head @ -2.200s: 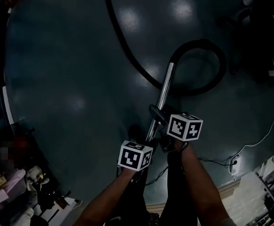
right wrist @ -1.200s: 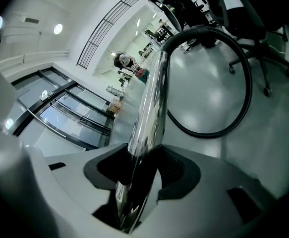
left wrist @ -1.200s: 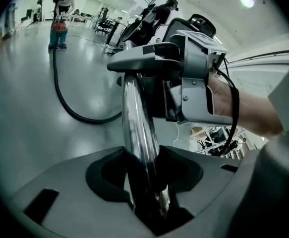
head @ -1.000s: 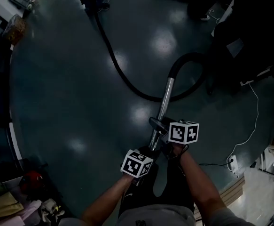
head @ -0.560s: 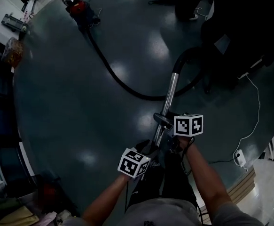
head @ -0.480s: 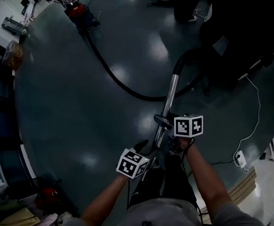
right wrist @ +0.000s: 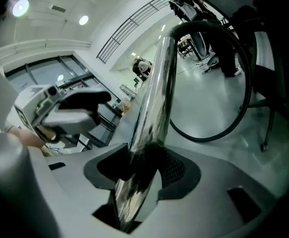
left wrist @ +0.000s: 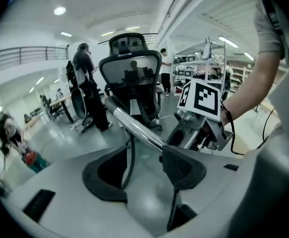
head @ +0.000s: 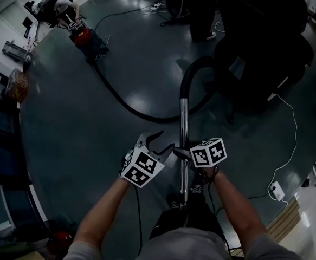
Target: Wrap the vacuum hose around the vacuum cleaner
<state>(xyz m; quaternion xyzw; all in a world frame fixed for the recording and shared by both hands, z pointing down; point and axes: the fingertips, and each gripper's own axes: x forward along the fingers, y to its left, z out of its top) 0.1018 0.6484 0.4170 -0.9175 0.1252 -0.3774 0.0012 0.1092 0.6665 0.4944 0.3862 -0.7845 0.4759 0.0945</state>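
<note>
The person is standing on a dark, glossy floor [head: 82, 140], working a pair of tongs in each hand. The right tongs [head: 182, 155] are gripping the chrome tube [head: 184, 123] of the vacuum. In the right gripper view the two pads are pressing on either side of the tube [right wrist: 156, 83], which is rising away from the right tongs [right wrist: 142, 170] at a tilt.

The left tongs [head: 156, 141] are hanging just beside the right tongs, on the left of the tube, and are gaping with nothing clamped. Their jaws have just been opening. In the left gripper view the tube [left wrist: 134, 128] is passing just beyond the pads of the left tongs [left wrist: 144, 167] rather than between them, and the right tongs' marker cube [left wrist: 201, 97] is showing close behind it.

The vacuum hose [head: 130, 110] is starting at the far end of the tube, well ahead of both tongs. It is arching over in a black bend, then trailing across the floor in a long curve towards the left. It is ending at the red vacuum cleaner [head: 84, 37], which is sitting far ahead of the left tongs, so the hose is lying stretched out and not wound round the machine. The right gripper view is catching the same black loop [right wrist: 233, 83] beyond the tube.

A dark office chair [left wrist: 132, 78] is standing ahead of the tongs, and a white cable [head: 293, 140] is snaking over the floor to the right of the right tongs.
</note>
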